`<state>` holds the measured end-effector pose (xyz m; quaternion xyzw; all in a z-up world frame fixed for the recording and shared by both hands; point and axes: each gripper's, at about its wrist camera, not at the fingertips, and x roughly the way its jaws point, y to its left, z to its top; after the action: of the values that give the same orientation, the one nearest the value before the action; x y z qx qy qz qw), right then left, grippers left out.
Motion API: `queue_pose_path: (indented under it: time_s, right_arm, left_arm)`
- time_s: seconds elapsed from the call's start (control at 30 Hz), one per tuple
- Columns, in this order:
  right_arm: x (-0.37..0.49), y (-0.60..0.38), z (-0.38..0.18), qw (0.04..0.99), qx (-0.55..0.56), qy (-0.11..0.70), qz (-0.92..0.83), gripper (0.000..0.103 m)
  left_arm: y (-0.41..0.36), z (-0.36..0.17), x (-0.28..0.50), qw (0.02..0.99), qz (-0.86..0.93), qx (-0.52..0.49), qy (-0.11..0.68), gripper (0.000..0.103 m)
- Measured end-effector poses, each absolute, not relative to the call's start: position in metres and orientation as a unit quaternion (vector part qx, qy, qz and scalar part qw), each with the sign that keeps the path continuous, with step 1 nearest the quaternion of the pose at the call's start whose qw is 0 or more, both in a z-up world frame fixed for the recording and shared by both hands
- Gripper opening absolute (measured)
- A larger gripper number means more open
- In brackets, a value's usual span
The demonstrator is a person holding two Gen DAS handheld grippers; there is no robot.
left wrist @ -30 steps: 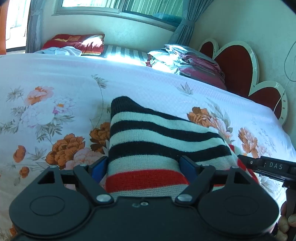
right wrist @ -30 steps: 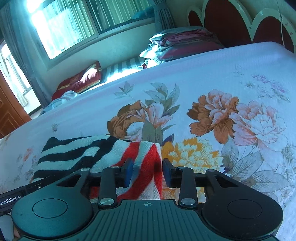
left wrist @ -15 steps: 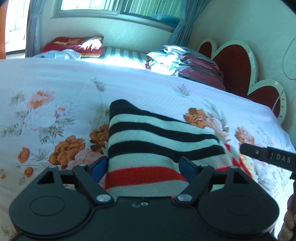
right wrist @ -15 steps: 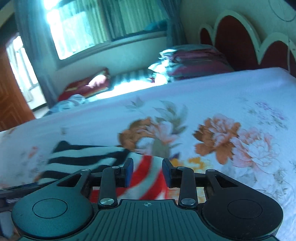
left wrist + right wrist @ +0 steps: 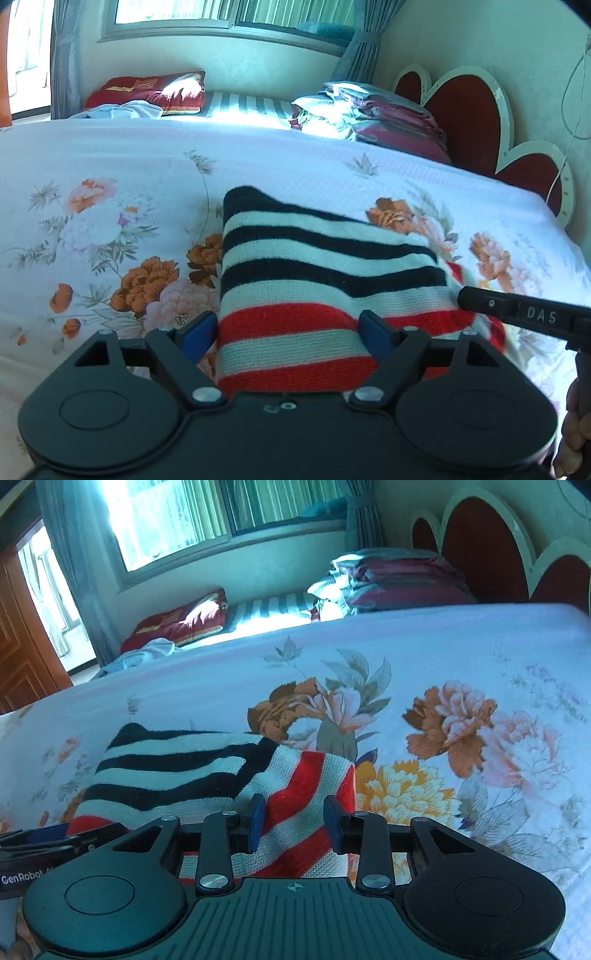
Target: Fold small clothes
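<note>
A small knitted garment with black, white and red stripes (image 5: 317,280) lies on the floral bedsheet (image 5: 110,229). My left gripper (image 5: 286,330) is open, its blue-padded fingers (image 5: 195,330) standing wide on either side of the garment's near red-striped end. My right gripper (image 5: 293,821) is also open, narrower, with the garment's red and white corner (image 5: 303,797) between its pads; I cannot tell if they touch it. The right gripper shows in the left wrist view (image 5: 517,314) at the garment's right edge.
The bed has a red heart-shaped headboard (image 5: 469,114) at the right. Folded bedding (image 5: 373,114) is stacked at the far side, and a red pillow (image 5: 155,88) lies under the window. A wooden door (image 5: 22,642) stands at the left.
Both grippers pulled back a little from the garment. The right gripper's pads stand wider apart than a second ago. The garment lies much as before.
</note>
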<state>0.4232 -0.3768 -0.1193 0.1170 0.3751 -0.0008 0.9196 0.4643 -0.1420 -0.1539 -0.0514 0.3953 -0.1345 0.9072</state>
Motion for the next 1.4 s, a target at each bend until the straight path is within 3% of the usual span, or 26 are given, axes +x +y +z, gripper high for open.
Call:
queue_pose_path:
  time_s: [0.3,0.6,1.03,1.27,1.4]
  right_arm:
    - [0.372,-0.359,-0.094,0.929,0.107,0.352,0.039,0.035]
    - [0.347,-0.369,-0.124,0.917,0.102,0.386,0.019,0.035]
    - [0.29,-0.364,-0.109,0.918,0.095,0.382,0.038,0.035]
    - [0.273,-0.381,-0.134,0.902,0.132,0.41,0.039,0.035]
    - [0.277,-0.39,-0.126,0.897,0.16,0.409,0.059,0.035]
  left_arm:
    - [-0.143,-0.137,0.428,0.91,-0.155,-0.037,0.382,0.081]
    - [-0.143,-0.15,0.414,0.907,-0.153,-0.015,0.392,0.086]
    - [-0.13,-0.146,0.377,0.903,-0.158,-0.016,0.4,0.085]
    - [-0.108,-0.172,0.363,0.883,-0.16,-0.071,0.436,0.09]
    - [-0.097,-0.167,0.366,0.874,-0.167,-0.109,0.444,0.088]
